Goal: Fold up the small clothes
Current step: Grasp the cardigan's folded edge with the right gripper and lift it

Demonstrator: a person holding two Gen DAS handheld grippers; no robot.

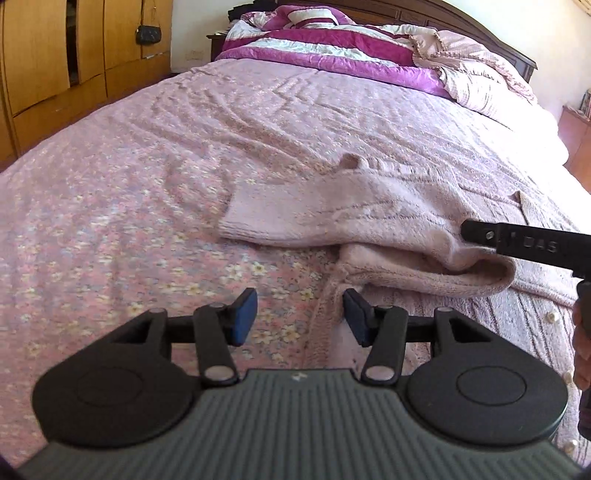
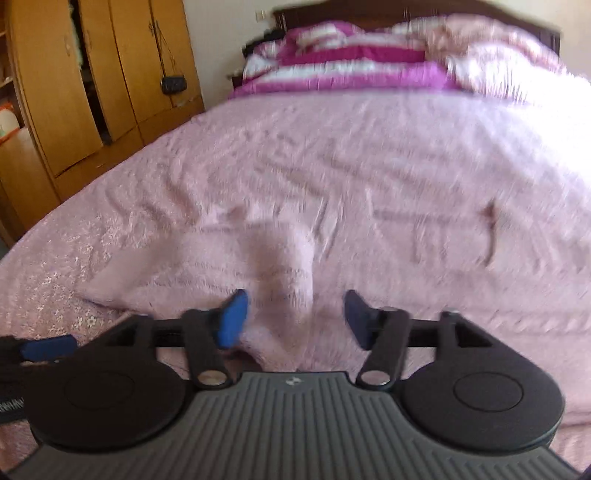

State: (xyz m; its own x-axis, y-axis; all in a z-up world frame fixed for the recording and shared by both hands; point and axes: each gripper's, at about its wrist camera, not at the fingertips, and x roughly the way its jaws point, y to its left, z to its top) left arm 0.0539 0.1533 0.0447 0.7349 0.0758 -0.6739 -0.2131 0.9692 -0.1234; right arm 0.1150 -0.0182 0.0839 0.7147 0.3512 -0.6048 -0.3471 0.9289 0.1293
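Open bedspread left and far, pink sweater bunched near right, piled quilt seemingly blocking far end, wardrobe far left.

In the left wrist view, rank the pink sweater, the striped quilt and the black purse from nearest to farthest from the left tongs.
From the left tongs:
1. Pink sweater, just ahead, slightly right.
2. Striped quilt, at the bed's head.
3. Black purse, hanging on the wardrobe, far left. Items 2 and 3 are nearly too close to call.
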